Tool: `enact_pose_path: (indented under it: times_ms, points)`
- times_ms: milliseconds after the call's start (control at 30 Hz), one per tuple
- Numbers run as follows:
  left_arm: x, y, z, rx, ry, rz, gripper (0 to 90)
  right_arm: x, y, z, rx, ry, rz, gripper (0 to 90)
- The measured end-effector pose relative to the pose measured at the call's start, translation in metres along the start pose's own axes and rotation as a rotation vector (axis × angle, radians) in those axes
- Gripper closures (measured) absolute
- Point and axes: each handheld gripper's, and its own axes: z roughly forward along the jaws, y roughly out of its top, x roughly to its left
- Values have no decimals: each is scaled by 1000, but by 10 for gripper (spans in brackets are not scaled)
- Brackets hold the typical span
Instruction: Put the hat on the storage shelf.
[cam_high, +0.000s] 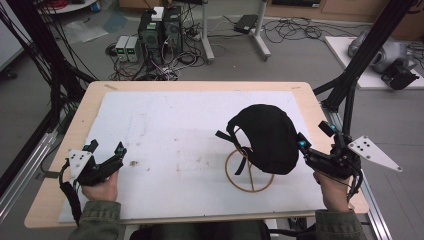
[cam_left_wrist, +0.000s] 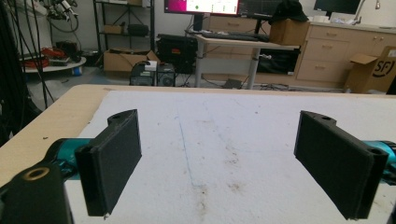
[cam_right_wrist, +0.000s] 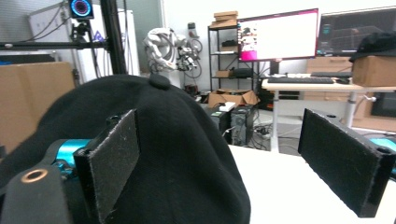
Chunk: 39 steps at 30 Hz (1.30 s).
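Right gripper (cam_high: 302, 145): jaws spread, released, just beside black cap (cam_high: 267, 137) on its wire stand (cam_high: 249, 176). Left gripper (cam_high: 106, 150), I note, open over the white mat (cam_high: 165, 125).

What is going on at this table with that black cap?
A person holds a gripper in each hand over a white-covered table. A black cap sits on a wooden ring stand. The right gripper is at the cap's side with jaws open, not clamping it. The left gripper rests open, away from the cap.
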Motion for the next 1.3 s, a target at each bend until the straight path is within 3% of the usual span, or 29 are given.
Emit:
enact_pose_path:
  times_ms: [167,500,1167,1300]
  points:
    - [0,0,0,-1,5,1,150,-7,-5,-4,-22,-69,-13,121]
    - [0,0,0,-3,8,3,150,-23,-20,-4,-31,-192,19,124]
    - [1,0,0,-4,9,2,150,-44,-66,10,33,-314,-13,124]
    - [-1,1,-1,-3,15,30,150,-45,-73,12,45,-332,-9,124]
